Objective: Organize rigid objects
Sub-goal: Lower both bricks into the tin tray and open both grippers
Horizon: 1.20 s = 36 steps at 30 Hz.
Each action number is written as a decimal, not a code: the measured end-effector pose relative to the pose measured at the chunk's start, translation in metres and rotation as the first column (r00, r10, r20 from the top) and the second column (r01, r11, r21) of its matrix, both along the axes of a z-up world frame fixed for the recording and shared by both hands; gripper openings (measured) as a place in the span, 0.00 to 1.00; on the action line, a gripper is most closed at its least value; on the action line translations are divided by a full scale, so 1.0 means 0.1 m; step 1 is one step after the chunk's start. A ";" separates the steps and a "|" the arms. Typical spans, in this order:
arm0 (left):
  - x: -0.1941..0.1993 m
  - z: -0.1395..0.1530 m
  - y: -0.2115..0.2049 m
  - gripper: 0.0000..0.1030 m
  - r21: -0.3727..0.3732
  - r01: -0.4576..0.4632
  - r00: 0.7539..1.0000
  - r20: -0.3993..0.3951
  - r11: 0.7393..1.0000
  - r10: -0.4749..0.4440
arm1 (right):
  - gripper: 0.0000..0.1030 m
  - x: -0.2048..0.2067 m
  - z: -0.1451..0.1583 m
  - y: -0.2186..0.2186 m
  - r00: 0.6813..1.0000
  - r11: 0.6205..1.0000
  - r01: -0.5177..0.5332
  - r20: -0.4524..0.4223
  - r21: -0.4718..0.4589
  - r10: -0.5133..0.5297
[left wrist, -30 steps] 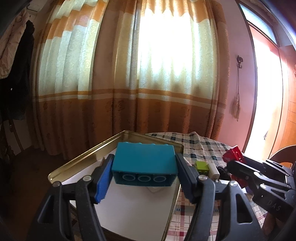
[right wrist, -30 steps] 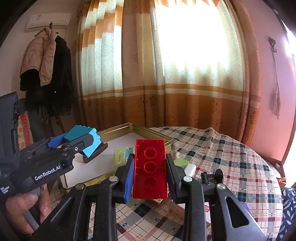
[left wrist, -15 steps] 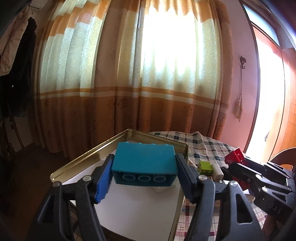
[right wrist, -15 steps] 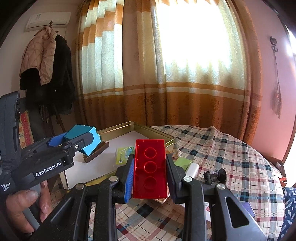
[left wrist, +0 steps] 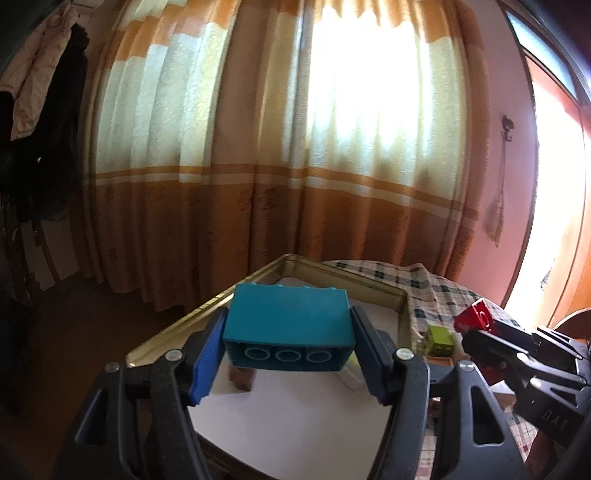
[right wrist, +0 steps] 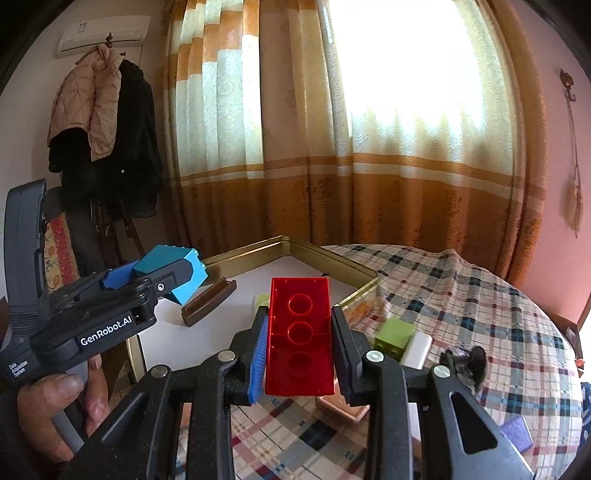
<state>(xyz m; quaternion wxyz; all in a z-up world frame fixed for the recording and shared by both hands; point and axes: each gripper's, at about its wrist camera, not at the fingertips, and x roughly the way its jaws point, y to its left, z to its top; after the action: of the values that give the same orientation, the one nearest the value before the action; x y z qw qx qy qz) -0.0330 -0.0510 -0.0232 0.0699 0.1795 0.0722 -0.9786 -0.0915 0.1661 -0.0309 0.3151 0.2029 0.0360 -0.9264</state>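
Left tongs [left wrist: 288,345]: clamped on teal brick [left wrist: 290,328], long axis crosswise, centre frame, above gold tray [left wrist: 384,291].
Right tongs [right wrist: 298,345]: clamped on red brick [right wrist: 299,332], long axis pointing away, tray edge just beyond, upper left.
Left hand nearer tray.

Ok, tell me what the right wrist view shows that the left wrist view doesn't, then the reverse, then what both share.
Only the right wrist view shows the air conditioner on the wall, the person's hand on the left gripper's handle, and the red brick's full underside.

Only the left wrist view shows the teal brick's hollow underside and the lit door at right.

Both show the gold tray, the green block, the plaid tablecloth, the curtains, the left gripper clamping the teal brick and the right gripper clamping the red one.
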 end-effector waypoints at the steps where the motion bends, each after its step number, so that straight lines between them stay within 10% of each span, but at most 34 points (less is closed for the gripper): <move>1: -0.03 0.01 -0.04 0.63 0.001 -0.005 1.000 0.011 1.000 0.005 | 0.33 -0.04 0.02 -0.04 1.000 1.000 -0.007 0.005 0.000 0.007; 25: -0.66 -0.05 -0.42 0.63 -0.041 -0.051 0.969 0.238 0.998 0.059 | 0.33 -0.67 -0.20 -1.02 0.983 0.986 -0.108 0.160 0.130 0.087; 28: -0.69 0.00 -0.43 0.65 -0.037 -0.049 0.972 0.228 0.998 0.056 | 0.52 -0.69 -0.23 -1.03 0.983 0.986 -0.094 0.171 0.135 0.071; 36: -0.45 0.08 -0.38 0.91 -0.005 -0.067 0.983 0.173 0.998 0.067 | 0.61 -0.51 -0.13 -0.62 0.982 0.996 -0.052 0.187 0.068 0.039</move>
<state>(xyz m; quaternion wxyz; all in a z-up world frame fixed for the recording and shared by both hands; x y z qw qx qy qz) -0.0785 -0.0892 -0.0147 0.1088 0.2613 0.0722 -0.9564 -0.1428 0.1045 -0.0436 0.3306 0.2985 0.0448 -0.8942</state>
